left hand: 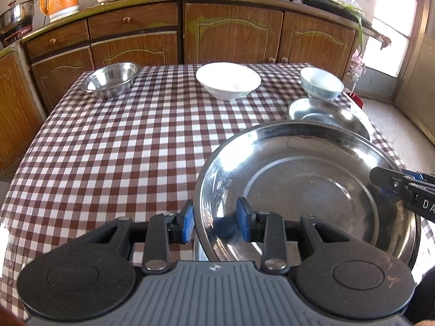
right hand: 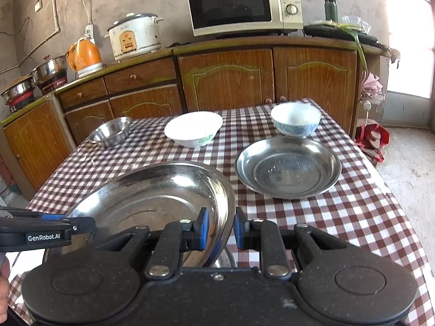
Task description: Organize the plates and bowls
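A large steel plate (left hand: 307,190) (right hand: 152,198) hangs tilted just above the checked table, near its front edge. My left gripper (left hand: 216,221) (right hand: 81,225) is shut on the plate's left rim. My right gripper (right hand: 221,228) (left hand: 380,179) is shut on the opposite rim. A steel rim of something else shows just under the held plate (right hand: 225,260). A second steel plate (right hand: 288,168) (left hand: 326,111) lies flat behind it to the right. Along the far edge stand a blue-and-white bowl (right hand: 295,122) (left hand: 320,82), a white bowl (right hand: 193,129) (left hand: 227,80) and a small steel bowl (right hand: 110,131) (left hand: 110,80).
The table's red-and-white cloth (left hand: 130,149) runs bare across the left and middle. Wooden cabinets (right hand: 228,78) stand close behind the table, with a microwave (right hand: 242,5), a rice cooker (right hand: 134,36) and an orange kettle (right hand: 84,55) on top. The floor drops off at the right.
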### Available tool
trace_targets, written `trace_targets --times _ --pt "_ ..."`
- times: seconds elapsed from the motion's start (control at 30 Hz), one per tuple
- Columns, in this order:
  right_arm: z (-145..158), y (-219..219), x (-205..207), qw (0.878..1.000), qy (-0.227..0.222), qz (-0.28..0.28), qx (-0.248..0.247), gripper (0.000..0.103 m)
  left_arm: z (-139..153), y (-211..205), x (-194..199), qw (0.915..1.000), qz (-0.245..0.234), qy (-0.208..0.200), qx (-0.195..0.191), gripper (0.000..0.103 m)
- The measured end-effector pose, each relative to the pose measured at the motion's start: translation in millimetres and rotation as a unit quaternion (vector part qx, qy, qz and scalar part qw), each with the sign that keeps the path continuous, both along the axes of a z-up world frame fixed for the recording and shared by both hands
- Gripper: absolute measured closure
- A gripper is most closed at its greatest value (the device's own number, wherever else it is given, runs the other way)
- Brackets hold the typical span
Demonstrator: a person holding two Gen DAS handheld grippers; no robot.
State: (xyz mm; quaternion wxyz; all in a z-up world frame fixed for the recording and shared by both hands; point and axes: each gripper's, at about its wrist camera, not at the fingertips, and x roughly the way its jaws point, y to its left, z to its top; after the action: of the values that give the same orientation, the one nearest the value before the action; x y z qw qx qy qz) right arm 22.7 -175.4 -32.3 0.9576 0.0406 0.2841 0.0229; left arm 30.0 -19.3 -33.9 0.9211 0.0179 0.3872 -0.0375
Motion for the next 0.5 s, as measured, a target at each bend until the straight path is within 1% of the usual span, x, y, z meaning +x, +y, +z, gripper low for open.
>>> trace_targets --times 0.3,0.5 --pt "-22.8 6.7 1.5 0.999 0.031 0.008 -0.007 0.078 -19.1 3.8 -1.4 0.9997 0.003 0.018 0.015 0.068" --pt "-35.7 8.2 1.5 0.999 0.049 0.01 -0.017 0.078 -26.8 3.4 -0.9 0.9994 0.0 0.029 0.021 0.068"
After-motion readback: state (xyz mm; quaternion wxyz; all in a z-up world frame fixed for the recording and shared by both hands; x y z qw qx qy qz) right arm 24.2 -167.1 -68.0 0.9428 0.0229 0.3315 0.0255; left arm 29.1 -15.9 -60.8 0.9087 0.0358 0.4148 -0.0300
